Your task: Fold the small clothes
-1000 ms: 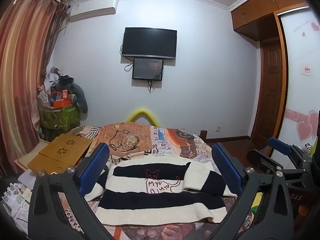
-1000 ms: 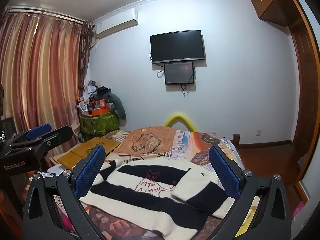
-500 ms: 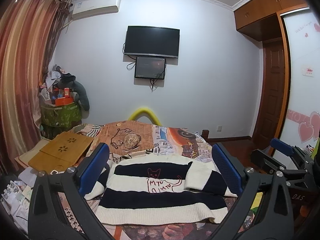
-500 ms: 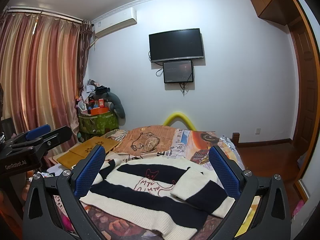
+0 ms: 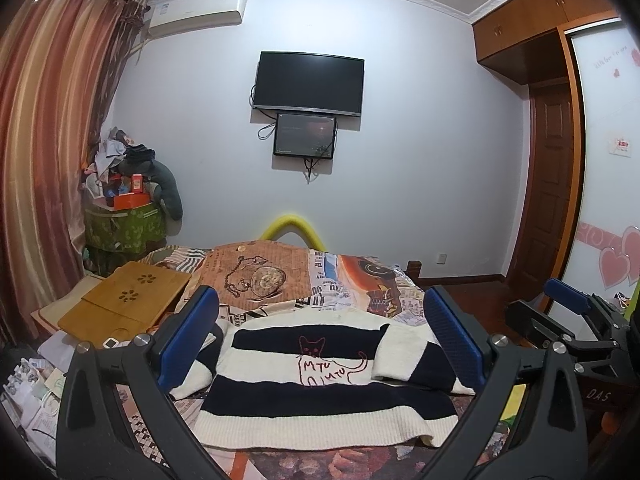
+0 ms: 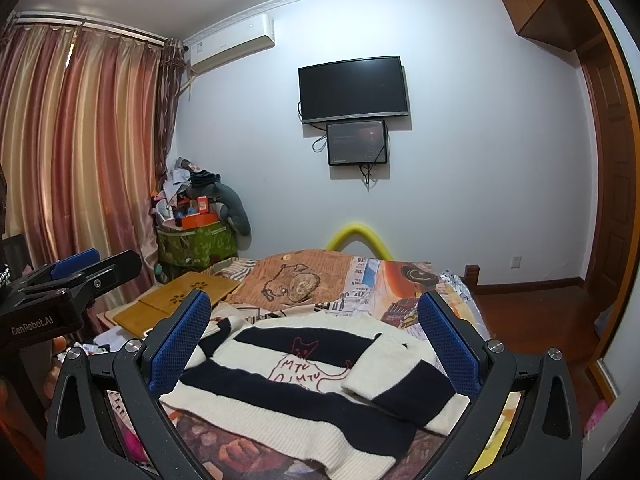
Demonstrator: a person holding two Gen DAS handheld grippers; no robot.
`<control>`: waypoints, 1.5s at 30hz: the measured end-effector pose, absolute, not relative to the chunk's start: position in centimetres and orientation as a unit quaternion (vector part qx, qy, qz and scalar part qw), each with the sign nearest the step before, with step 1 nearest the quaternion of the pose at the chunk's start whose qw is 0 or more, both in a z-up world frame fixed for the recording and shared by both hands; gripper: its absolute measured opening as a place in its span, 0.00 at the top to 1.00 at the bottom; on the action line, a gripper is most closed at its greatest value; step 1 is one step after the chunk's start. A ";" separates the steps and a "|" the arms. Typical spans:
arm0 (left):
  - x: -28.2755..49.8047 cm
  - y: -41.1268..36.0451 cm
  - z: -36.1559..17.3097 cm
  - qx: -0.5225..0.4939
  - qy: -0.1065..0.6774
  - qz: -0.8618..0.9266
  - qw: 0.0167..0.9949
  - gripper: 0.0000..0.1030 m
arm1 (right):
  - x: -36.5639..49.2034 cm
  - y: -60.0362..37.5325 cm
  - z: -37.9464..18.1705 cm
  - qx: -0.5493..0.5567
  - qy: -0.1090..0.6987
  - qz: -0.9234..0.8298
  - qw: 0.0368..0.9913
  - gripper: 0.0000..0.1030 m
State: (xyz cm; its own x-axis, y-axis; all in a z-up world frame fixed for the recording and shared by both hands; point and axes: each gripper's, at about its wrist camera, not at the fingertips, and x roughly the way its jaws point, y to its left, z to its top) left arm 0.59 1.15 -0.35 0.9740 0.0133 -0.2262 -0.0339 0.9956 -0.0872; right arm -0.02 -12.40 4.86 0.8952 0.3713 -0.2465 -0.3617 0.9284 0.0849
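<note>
A small black-and-white striped sweater (image 5: 320, 368) (image 6: 304, 376) with a red cat drawing lies flat on the patterned bedspread (image 5: 280, 280). Its right sleeve (image 5: 412, 360) is folded in over the body; the left sleeve (image 5: 196, 372) sticks out to the side. My left gripper (image 5: 320, 344) hovers open above the near part of the sweater, nothing between its blue pads. My right gripper (image 6: 314, 344) is open too, held above the sweater's right half. The right gripper (image 5: 576, 320) also shows at the right edge of the left wrist view, the left gripper (image 6: 68, 280) at the left edge of the right wrist view.
A bamboo lap desk (image 5: 128, 304) lies at the bed's left side, with papers (image 5: 32, 392) below it. A green box piled with clutter (image 5: 128, 220) stands by the curtain (image 5: 44, 160). A yellow foam arch (image 5: 292, 228) is beyond the bed. A wooden door (image 5: 548, 184) is at right.
Both grippers have tilted down and drawn slightly back, so the room has shifted up in both views. Both stay open; the sweater has not moved.
</note>
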 end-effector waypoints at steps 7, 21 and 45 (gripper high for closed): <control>0.4 1.3 -0.4 -0.043 0.112 0.014 0.993 0.00 | -0.1 -12.4 4.9 0.019 0.129 0.188 0.973 0.00; 0.1 1.2 -0.4 -0.041 0.110 0.017 0.993 0.00 | 0.1 -12.4 4.9 0.020 0.131 0.188 0.973 0.00; -0.1 0.9 -0.3 -0.039 0.110 0.019 0.993 0.00 | 0.2 -12.4 4.9 0.023 0.132 0.187 0.973 0.00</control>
State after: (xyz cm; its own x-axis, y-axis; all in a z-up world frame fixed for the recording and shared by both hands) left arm -0.14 0.87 -0.28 0.9753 0.0289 -0.2191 -0.0459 0.9963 -0.0729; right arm 0.17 -12.43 4.92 0.8949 0.3705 -0.2487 -0.3586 0.9288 0.0935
